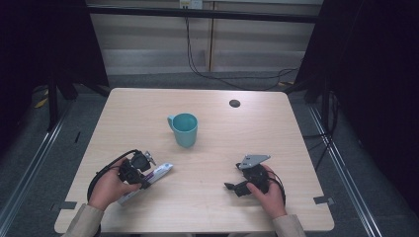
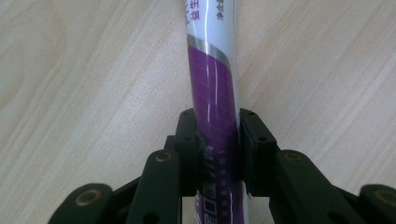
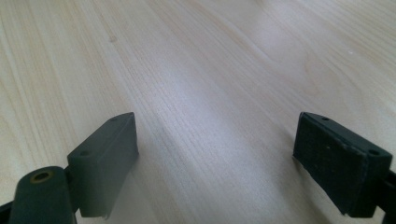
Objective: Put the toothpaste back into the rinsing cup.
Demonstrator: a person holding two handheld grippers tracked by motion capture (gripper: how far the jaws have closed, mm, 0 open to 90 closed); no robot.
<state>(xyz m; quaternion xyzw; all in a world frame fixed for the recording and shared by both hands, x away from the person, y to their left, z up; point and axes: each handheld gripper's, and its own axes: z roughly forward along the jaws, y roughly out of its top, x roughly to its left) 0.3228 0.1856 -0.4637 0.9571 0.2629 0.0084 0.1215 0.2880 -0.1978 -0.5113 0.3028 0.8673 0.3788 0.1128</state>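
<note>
At seven o'clock on the pale wooden table [image 1: 212, 207], high view: left gripper [image 1: 141, 170] sits over a white-and-purple tube [image 1: 159, 173], which lies flat, its far end pointing toward two o'clock. Left hand [image 1: 106, 187] wraps the gripper body. Teal mug [image 1: 185, 129] stands upright near table centre, at one o'clock from the tube, well apart. Right gripper [image 1: 234, 186] rests at five o'clock, held by the right hand [image 1: 269, 195], jaws aimed toward nine o'clock.

Left gripper view: both black jaws pinch the tube [image 2: 212, 93] on its purple section, pads pressed against either side; the white printed part runs off toward twelve o'clock over the wood.

Right gripper view: jaws spread wide, bare table [image 3: 210, 93] between them.
</note>
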